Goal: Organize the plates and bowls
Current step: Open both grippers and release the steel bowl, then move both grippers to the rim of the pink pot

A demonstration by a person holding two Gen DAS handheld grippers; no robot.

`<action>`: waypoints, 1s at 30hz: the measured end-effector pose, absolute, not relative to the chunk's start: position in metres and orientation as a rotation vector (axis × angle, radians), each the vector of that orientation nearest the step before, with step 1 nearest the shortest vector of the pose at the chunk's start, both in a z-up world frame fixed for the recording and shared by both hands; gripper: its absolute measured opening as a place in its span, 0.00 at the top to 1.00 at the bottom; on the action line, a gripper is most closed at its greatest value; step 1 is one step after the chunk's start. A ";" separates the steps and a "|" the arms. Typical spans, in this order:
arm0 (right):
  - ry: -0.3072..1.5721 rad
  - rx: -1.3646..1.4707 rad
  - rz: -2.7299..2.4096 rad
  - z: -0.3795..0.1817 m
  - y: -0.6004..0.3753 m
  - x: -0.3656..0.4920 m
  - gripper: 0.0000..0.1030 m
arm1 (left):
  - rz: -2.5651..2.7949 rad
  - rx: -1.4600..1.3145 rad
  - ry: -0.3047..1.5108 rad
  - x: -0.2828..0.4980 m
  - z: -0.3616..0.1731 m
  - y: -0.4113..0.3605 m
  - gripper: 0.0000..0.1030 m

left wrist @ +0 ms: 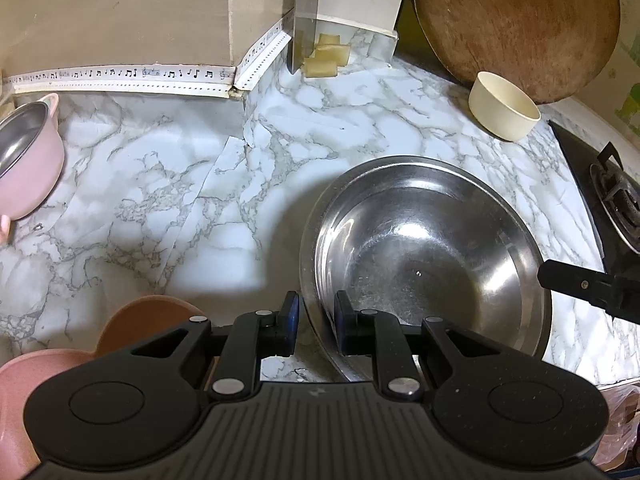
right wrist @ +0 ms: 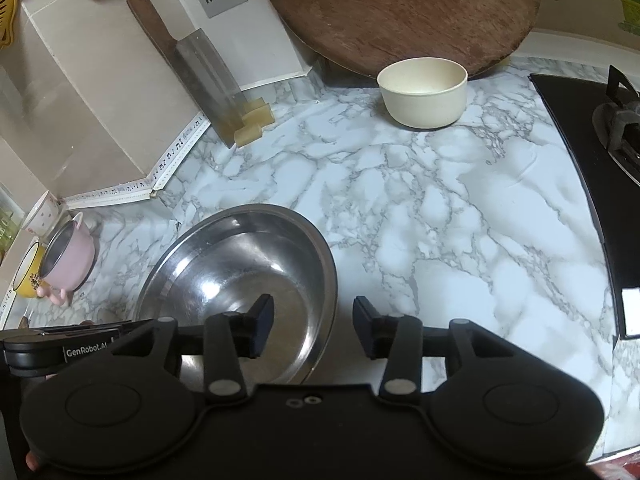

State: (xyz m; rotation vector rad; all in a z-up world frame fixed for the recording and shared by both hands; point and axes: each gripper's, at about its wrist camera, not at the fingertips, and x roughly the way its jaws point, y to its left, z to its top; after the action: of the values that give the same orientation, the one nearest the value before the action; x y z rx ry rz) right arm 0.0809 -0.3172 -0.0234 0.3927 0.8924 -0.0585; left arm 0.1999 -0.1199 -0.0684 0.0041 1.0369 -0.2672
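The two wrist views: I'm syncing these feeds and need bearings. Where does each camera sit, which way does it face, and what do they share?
Left wrist: on the left gripper, facing the wall corner; its fingers straddle the steel basin rim, and a right gripper finger intrudes.
Right wrist: on the right gripper, open across the basin's opposite rim, facing the cutting board; the left gripper shows at lower left.
Shared: basin, cream bowl, cleaver, pink pot.
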 end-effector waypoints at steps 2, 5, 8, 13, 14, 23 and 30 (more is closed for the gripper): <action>0.888 0.382 -0.055 -0.021 -0.317 0.083 0.53 | -0.286 -0.014 1.029 0.199 -0.068 -0.118 0.83; 0.878 0.367 -0.045 -0.014 -0.313 0.086 0.39 | -0.305 -0.028 1.006 0.197 -0.066 -0.116 0.75; 0.869 0.360 -0.028 -0.009 -0.309 0.090 0.37 | -0.307 -0.036 0.987 0.197 -0.064 -0.113 0.70; 0.863 0.355 -0.010 -0.007 -0.302 0.093 0.31 | -0.306 -0.052 0.916 0.194 -0.057 -0.102 0.45; 0.863 0.359 -0.004 -0.007 -0.300 0.093 0.29 | -0.307 -0.056 0.899 0.192 -0.055 -0.100 0.41; 0.807 0.318 0.057 0.013 -0.272 0.091 0.15 | -0.318 -0.095 0.758 0.180 -0.016 -0.074 0.24; 0.745 0.265 0.106 0.041 -0.240 0.100 0.06 | -0.299 -0.128 0.672 0.174 0.008 -0.046 0.24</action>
State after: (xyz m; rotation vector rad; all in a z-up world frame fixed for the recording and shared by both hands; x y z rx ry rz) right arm 0.1000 -0.2399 0.0415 0.2653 0.7453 0.1065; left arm 0.1736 -0.0456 0.0082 -0.1276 0.6718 -0.2993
